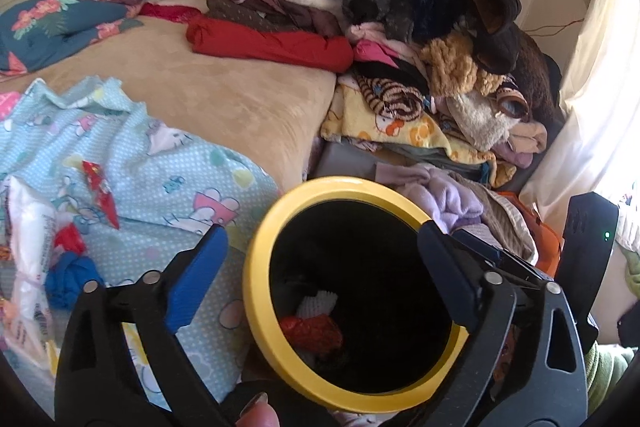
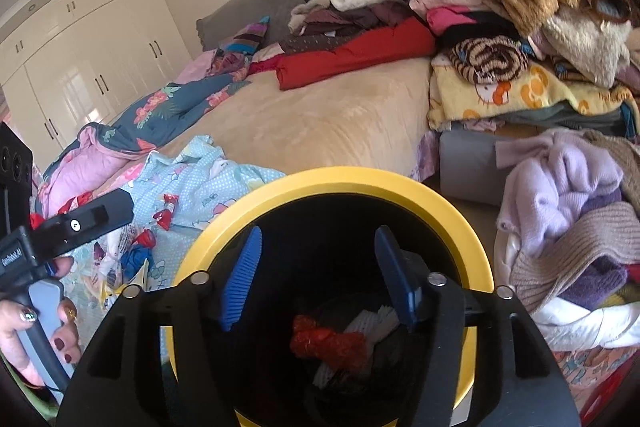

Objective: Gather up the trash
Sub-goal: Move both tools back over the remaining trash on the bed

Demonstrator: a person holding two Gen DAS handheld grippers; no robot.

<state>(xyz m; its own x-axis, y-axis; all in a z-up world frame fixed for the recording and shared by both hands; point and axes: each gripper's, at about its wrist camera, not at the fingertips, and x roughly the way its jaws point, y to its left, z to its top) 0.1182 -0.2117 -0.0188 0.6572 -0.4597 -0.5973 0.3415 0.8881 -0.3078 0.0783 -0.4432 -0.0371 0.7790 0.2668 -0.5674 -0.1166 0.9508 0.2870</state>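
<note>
The remaining wrappers (image 1: 100, 193) are observed on the blue patterned sheet (image 1: 172, 163), lying left of the yellow-rimmed bin (image 1: 256, 247), nearer the left gripper (image 1: 320, 267), whose jaws are spread and empty, than the right gripper (image 2: 316, 275), held parted and empty over the bin's mouth.

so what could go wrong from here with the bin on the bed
The yellow-rimmed bin sits on soft bedding beside a clothes heap, so it might tip or clothes could slide in. The remaining wrappers lie on the patterned blue sheet; the left hand-held gripper could pinch fabric along with them.
</note>
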